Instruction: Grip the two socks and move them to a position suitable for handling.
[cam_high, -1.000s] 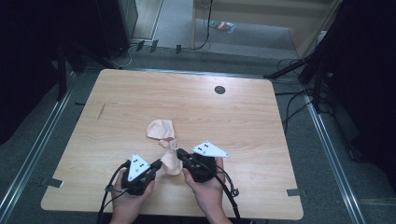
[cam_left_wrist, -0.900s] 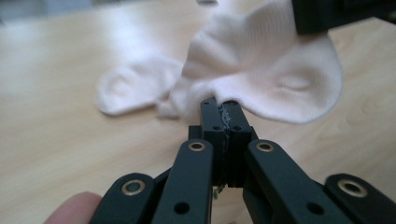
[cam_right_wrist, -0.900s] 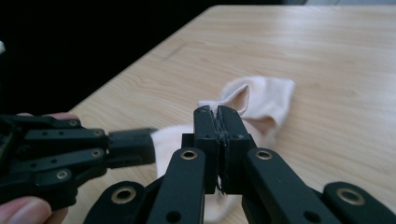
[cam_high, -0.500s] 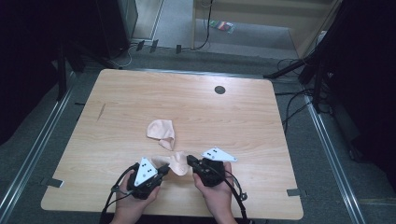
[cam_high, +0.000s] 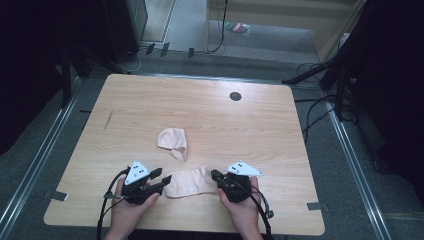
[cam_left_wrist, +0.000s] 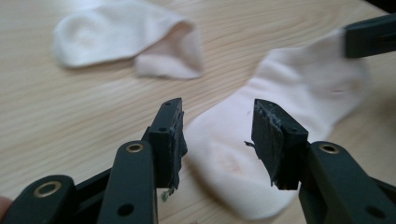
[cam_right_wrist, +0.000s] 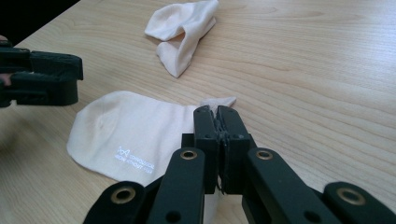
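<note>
A pale pink sock (cam_high: 187, 183) lies flat near the table's front edge, between my two grippers. Its printed toe end (cam_right_wrist: 116, 140) points at the left gripper. My left gripper (cam_high: 161, 178) stands open, with the toe end of the sock (cam_left_wrist: 280, 93) lying on the table just past its jaws. At the cuff end my right gripper (cam_right_wrist: 217, 114) is shut on the sock, and a corner of cloth pokes out beyond its tips. A second pink sock (cam_high: 171, 142), folded over, rests farther back (cam_right_wrist: 184, 28), apart from the first.
The wooden table (cam_high: 250, 125) has a dark round grommet (cam_high: 235, 96) at the back right. Cables and stand legs (cam_high: 320, 75) lie on the floor around it. The table's front edge is close behind both hands.
The near sock has been drawn away from the folded one and now lies spread flat. Both grippers have moved back toward the front edge and apart.
</note>
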